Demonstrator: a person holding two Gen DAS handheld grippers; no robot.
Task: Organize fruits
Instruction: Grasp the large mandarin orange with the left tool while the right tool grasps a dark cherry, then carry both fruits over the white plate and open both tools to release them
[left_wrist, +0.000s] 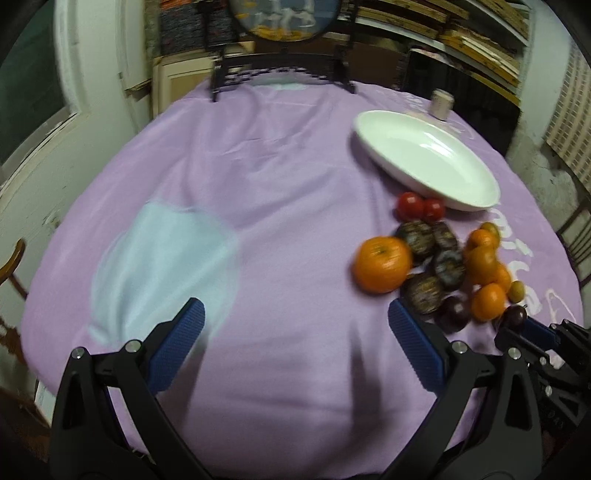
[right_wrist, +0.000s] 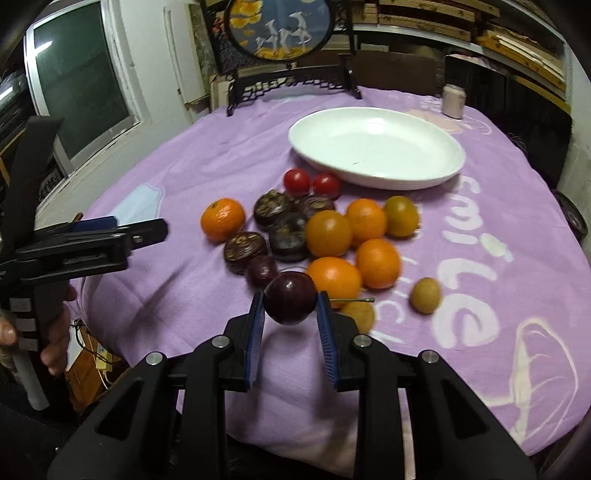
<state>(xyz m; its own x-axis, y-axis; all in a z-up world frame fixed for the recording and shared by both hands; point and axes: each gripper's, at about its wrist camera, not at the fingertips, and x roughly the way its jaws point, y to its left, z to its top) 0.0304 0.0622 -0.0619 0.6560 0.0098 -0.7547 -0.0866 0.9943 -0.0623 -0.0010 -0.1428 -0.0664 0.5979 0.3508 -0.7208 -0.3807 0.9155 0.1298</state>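
Observation:
My right gripper (right_wrist: 290, 300) is shut on a dark purple plum (right_wrist: 290, 302), lifted just above the purple cloth; the left wrist view shows that plum (left_wrist: 515, 315) at the lower right. Behind it lies a heap of fruit: oranges (right_wrist: 328, 233), dark brown round fruits (right_wrist: 273, 208), two red tomatoes (right_wrist: 297, 181) and small yellow-green fruits (right_wrist: 426, 295). A white oval dish (right_wrist: 376, 147) stands beyond the heap with nothing in it. My left gripper (left_wrist: 295, 308) hangs open over bare cloth, left of a large orange (left_wrist: 382, 264).
A pale cup (right_wrist: 453, 100) stands behind the dish. A black stand with a round picture (right_wrist: 291, 79) rises at the table's far edge. A person's hand (right_wrist: 55, 339) grips the left tool. The cloth-covered table (left_wrist: 258, 166) drops off at the left and near edges.

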